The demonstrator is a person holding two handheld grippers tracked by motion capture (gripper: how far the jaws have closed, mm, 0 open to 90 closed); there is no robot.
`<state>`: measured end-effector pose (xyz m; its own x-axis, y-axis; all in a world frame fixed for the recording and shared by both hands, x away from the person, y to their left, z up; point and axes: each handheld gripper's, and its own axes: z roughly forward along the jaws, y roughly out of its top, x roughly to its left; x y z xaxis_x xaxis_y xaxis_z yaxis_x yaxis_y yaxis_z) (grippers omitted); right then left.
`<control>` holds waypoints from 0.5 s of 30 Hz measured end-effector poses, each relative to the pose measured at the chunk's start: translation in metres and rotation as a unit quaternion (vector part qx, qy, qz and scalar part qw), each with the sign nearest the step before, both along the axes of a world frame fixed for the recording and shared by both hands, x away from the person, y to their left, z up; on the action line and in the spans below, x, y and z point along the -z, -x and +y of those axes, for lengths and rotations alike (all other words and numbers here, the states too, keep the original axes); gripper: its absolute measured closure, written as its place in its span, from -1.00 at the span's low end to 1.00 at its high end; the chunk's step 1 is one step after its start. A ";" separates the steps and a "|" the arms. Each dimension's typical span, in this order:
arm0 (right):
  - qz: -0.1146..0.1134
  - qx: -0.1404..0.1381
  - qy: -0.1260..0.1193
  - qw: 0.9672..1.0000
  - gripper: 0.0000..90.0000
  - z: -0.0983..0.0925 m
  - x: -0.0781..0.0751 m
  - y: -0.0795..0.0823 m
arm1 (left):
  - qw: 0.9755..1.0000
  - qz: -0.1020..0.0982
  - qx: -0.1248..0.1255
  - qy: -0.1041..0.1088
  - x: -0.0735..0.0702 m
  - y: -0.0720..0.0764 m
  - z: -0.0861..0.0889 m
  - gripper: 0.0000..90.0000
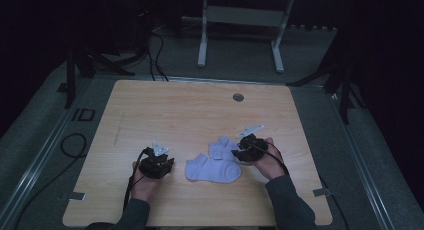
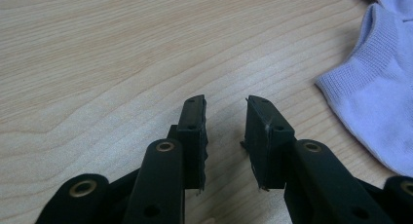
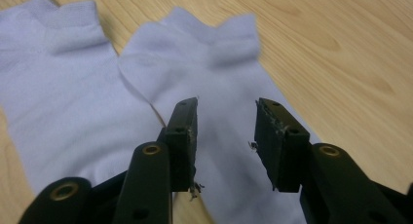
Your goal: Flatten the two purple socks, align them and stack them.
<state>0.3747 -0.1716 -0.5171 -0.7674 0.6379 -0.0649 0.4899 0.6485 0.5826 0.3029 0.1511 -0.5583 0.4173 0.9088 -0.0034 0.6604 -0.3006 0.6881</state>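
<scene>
— What did you have in front of you, biggest thing first?

— The wooden table (image 1: 165,110). On it lay two pale socks, side by side and overlapping a little. The left sock (image 3: 53,87) and the right sock (image 3: 214,73) both had their cuffs pointing away from my right camera.

— And your tongs?

— My right tongs (image 3: 226,136) hung just above the right sock, parted, nothing pinched between the pads. In the high view they sat at the socks' right edge (image 1: 246,149).

— The left ones?

— My left tongs (image 2: 226,136) were parted too, over bare wood, holding nothing. A sock's edge (image 2: 380,102) lay just off to their right, apart from them.
</scene>
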 end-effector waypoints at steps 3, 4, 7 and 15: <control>0.000 -0.020 0.010 1.000 0.29 0.013 0.002 -0.008 | 1.000 0.000 0.001 0.000 0.000 0.000 0.000 0.54; 0.001 -0.026 0.008 1.000 0.28 0.016 0.003 -0.009 | 1.000 0.001 0.001 0.000 0.000 0.000 0.000 0.53; 0.006 -0.043 0.000 0.999 0.28 0.029 0.007 -0.014 | 1.000 0.001 0.002 0.000 0.000 0.000 0.000 0.52; 0.027 -0.036 0.014 0.999 0.20 0.037 0.025 -0.032 | 1.000 0.002 0.001 0.000 0.000 0.000 0.000 0.52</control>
<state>0.4066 -0.1344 -0.5417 -0.8146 0.5787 -0.0399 0.4704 0.6993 0.5382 0.3030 0.1515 -0.5581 0.4191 0.9079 -0.0049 0.6618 -0.3019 0.6862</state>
